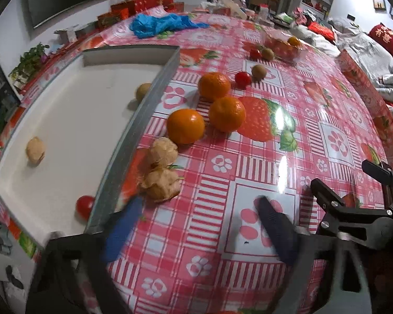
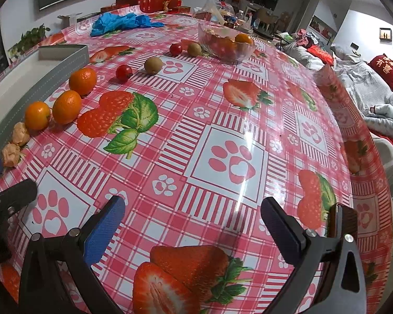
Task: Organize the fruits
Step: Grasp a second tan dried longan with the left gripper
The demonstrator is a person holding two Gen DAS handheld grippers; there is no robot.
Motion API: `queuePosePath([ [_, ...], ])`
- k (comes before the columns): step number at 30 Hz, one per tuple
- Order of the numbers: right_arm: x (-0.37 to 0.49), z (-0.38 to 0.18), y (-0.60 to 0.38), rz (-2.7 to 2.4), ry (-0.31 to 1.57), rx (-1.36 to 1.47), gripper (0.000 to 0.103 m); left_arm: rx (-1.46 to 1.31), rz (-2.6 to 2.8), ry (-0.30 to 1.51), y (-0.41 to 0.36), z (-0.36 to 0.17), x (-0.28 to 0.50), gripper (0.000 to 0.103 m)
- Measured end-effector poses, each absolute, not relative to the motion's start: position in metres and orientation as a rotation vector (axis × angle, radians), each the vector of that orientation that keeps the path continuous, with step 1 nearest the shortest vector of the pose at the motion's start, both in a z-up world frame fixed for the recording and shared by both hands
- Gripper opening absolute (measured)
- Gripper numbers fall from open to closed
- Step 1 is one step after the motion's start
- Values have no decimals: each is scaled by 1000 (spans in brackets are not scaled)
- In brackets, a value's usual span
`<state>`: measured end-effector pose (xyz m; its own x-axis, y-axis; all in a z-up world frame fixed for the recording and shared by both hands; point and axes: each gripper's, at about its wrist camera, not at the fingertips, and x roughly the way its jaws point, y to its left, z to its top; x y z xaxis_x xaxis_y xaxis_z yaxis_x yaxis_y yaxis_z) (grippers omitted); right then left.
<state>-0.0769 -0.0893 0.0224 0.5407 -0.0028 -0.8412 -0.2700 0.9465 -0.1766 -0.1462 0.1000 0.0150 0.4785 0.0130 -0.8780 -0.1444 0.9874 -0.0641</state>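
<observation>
A white tray with a grey rim (image 1: 154, 99) holds a tan wrinkled nut (image 1: 35, 150), a kiwi (image 1: 143, 91) and a cherry tomato (image 1: 85, 206). Just outside its rim lie two more wrinkled nuts (image 1: 162, 153), then three oranges (image 1: 185, 126) in a row. Farther back sit a tomato (image 1: 243, 78) and a kiwi (image 1: 258, 72). My left gripper (image 1: 196, 209) hovers open over the tablecloth, near the closest nut (image 1: 161, 184), with nothing between its blue fingers. My right gripper (image 2: 194, 209) is open and empty over bare cloth, far from the oranges (image 2: 66, 106).
A glass bowl (image 2: 226, 43) with fruit stands at the back, a tomato (image 2: 175, 49) and a kiwi (image 2: 194, 49) beside it. Blue gloves (image 2: 118, 23) lie at the far edge. The table's right edge (image 2: 353, 136) drops toward a sofa.
</observation>
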Motion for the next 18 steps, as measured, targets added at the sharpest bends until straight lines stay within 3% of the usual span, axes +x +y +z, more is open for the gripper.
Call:
queuePosePath([
  [10, -75, 20, -94, 178, 1000, -262, 103, -64, 135, 1048, 105, 9, -127, 81],
  [12, -75, 20, -95, 181, 1002, -256, 103, -65, 125, 1055, 108, 9, -126, 62],
  [16, -74, 19, -98, 190, 1009, -235, 103, -72, 118, 1050, 112, 10, -126, 49],
  [18, -74, 18, -99, 195, 1011, -228, 103, -66, 122, 1045, 113, 11, -127, 36],
])
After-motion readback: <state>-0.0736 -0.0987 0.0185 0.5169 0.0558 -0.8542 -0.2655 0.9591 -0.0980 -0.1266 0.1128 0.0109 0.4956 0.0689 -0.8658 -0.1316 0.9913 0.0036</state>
